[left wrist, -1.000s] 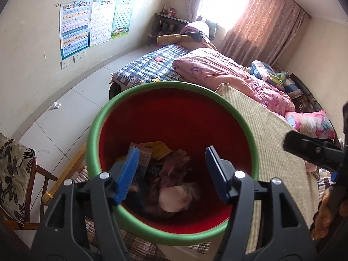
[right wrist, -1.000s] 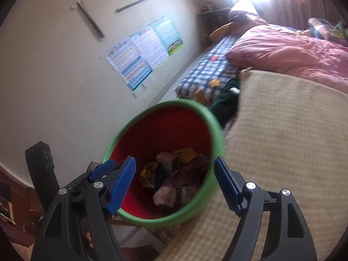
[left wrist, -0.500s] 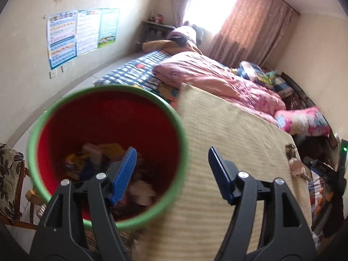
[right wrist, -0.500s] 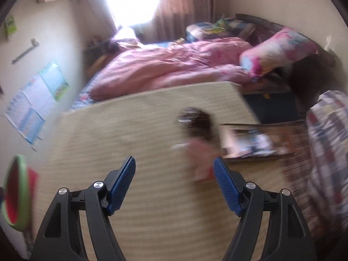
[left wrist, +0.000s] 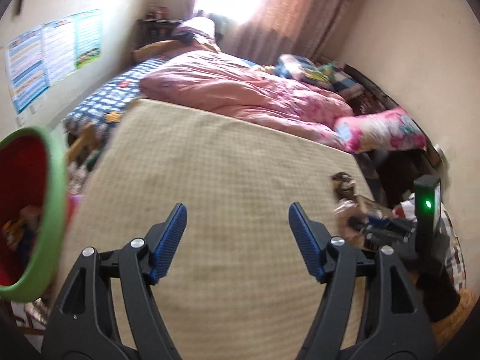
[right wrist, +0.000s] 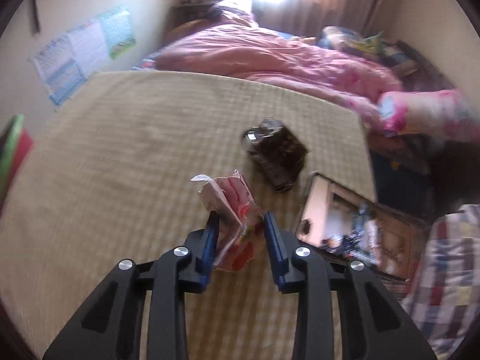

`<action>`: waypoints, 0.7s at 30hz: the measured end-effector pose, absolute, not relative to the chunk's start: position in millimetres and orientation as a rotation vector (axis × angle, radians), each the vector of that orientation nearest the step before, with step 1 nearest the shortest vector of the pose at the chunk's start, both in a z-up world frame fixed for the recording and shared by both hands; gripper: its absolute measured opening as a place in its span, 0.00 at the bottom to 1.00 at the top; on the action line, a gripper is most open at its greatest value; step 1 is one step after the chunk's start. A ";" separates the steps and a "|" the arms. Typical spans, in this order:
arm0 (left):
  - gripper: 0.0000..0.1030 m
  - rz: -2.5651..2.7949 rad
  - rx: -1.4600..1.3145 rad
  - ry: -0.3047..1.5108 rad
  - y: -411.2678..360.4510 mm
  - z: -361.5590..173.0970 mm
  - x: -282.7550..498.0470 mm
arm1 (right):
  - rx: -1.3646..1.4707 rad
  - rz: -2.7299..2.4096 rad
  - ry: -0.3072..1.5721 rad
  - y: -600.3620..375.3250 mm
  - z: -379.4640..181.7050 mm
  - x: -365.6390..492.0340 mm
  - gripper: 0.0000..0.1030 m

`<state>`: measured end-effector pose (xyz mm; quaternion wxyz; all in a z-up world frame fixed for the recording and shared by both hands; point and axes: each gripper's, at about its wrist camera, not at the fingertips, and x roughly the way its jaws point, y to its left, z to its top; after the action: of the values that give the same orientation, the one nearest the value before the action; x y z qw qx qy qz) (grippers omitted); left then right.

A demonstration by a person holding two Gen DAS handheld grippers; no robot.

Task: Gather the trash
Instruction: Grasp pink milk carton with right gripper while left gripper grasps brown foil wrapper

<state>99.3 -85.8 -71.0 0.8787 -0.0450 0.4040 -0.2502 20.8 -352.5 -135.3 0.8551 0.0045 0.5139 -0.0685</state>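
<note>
1. While the right gripper [right wrist: 240, 225] has just been closing on the pink wrapper [right wrist: 232, 210] on the woven mat [right wrist: 120, 156], the crumpled foil could slip (thin hold).
2. Left gripper [left wrist: 237, 240] gapes empty; red bin [left wrist: 27, 204] sits well apart.

You're only seeing a slice of the red bin [left wrist: 30, 210] in the left wrist view, the frame edge is cutting off the rest. The right gripper [left wrist: 372, 225] is sitting there as a blurry smear, so its jaws aren't readable. In the right wrist view the pink carton [right wrist: 232, 213] is hiding its lower end between the pads.
</note>
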 end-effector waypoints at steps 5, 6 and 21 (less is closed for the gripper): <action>0.67 -0.660 -0.061 0.886 -163.3 -76.6 119.9 | 0.135 -0.039 1.036 -352.6 -121.5 -19.8 0.15; 0.67 -0.689 -0.051 0.896 -178.9 -78.8 123.4 | 0.154 -0.032 1.037 -353.7 -121.1 -25.0 0.15; 0.25 -0.844 0.021 1.078 -312.3 -139.0 158.2 | 0.274 0.014 1.048 -358.9 -116.9 -53.8 0.14</action>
<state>158.2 -312.3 -139.0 0.7748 0.0097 0.4978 -0.3897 -53.8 -358.9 -116.9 0.8569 0.1302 0.4987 0.0065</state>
